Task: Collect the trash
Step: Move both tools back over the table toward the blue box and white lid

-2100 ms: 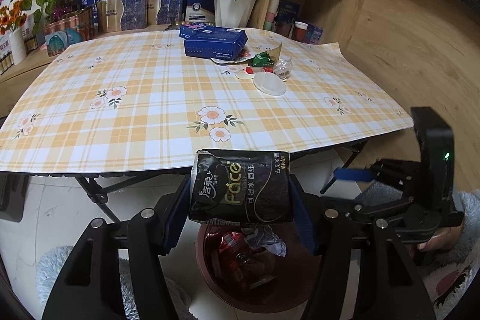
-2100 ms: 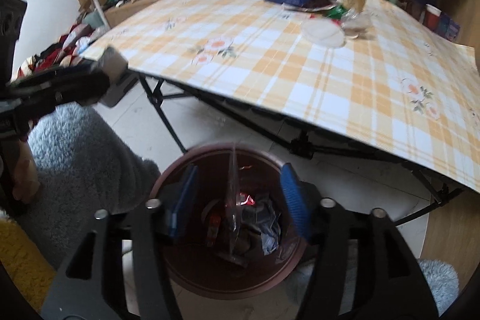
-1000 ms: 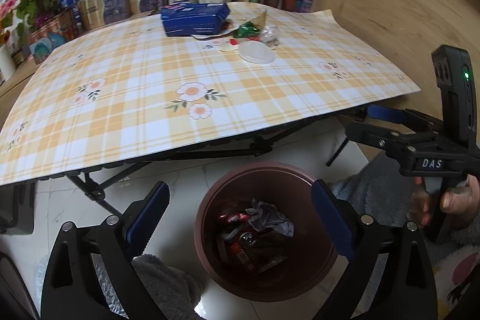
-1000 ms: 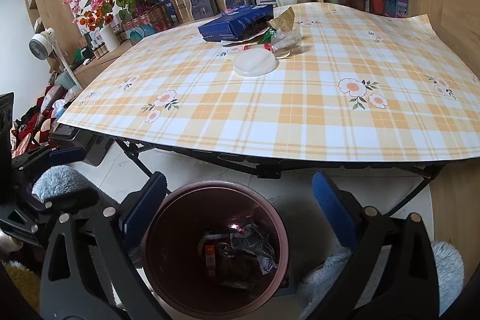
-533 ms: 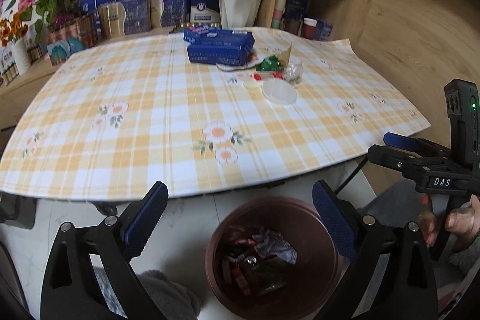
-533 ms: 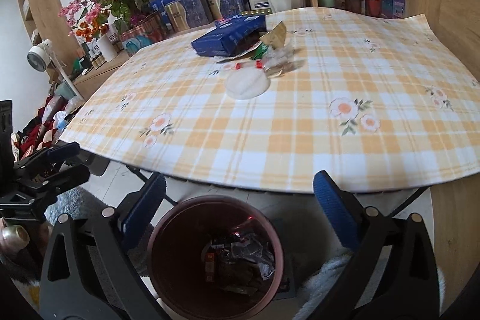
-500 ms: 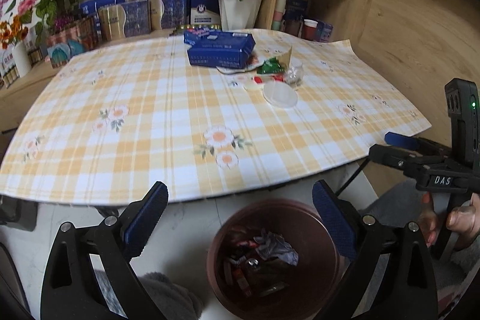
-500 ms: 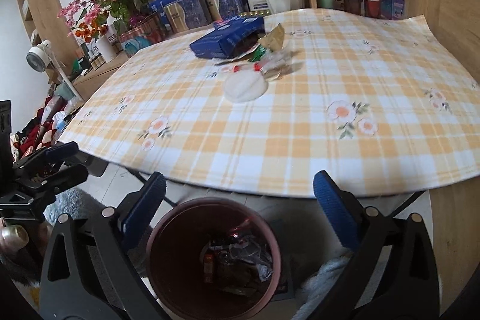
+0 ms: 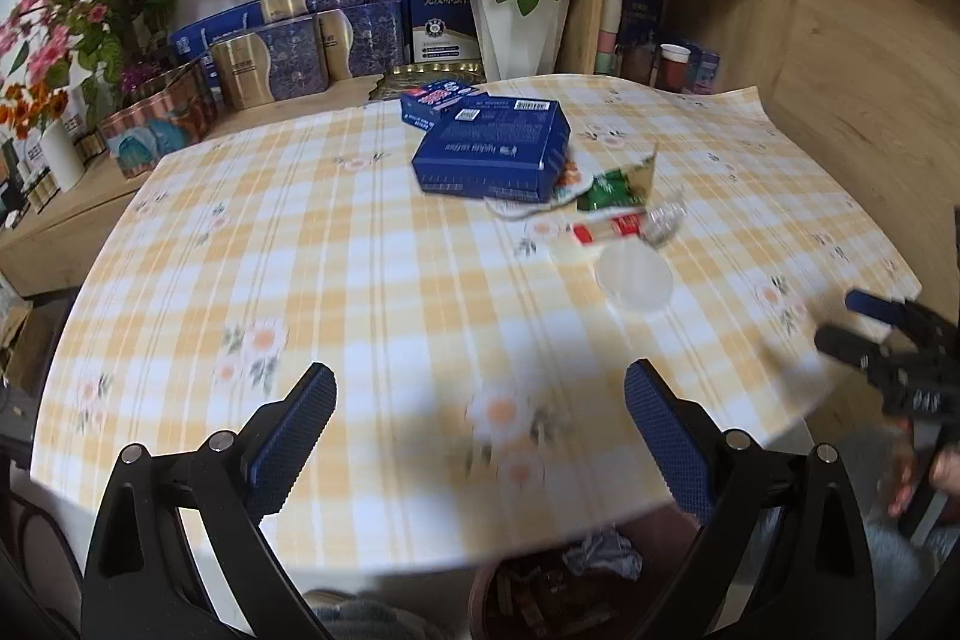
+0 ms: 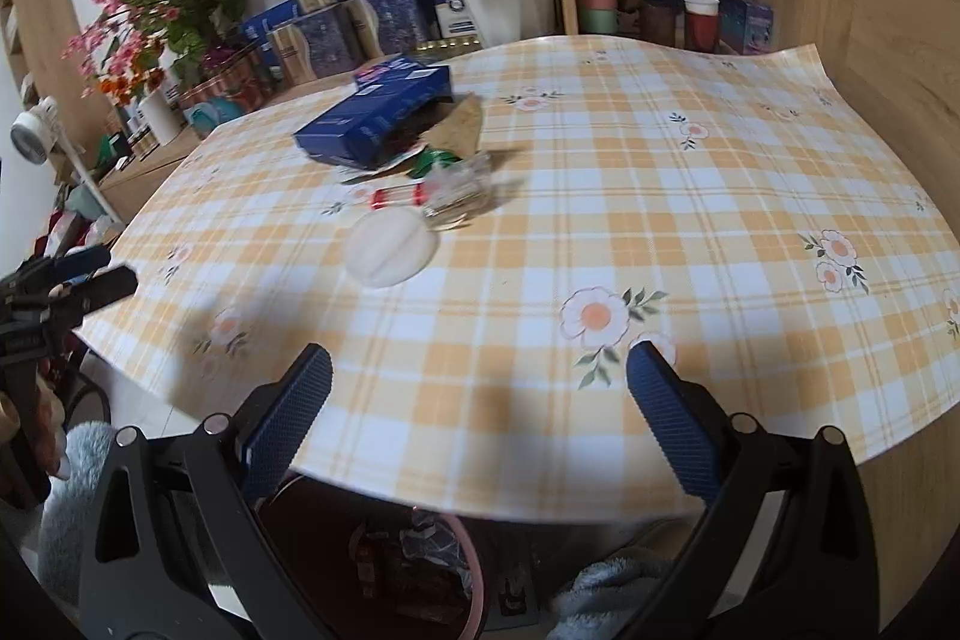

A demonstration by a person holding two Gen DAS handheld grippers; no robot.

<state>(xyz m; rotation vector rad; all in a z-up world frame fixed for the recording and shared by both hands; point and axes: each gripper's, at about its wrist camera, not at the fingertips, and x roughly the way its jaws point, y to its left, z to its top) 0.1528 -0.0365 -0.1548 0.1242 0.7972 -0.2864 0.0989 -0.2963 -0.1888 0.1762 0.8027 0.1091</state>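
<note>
Above the near edge of the plaid tablecloth [image 9: 372,280], the left gripper [image 9: 480,424] and right gripper [image 10: 480,400] hover with fingers spread, empty — litter, including a round plastic lid [image 9: 633,275] and green wrapper [image 9: 612,190], lies far-right beside a blue box [image 9: 492,148]; the trash bin [image 10: 468,568] sits below.

On the table: two blue boxes [image 9: 493,153] (stacked), one white lid [image 9: 633,275], one green wrapper [image 9: 609,190].
</note>
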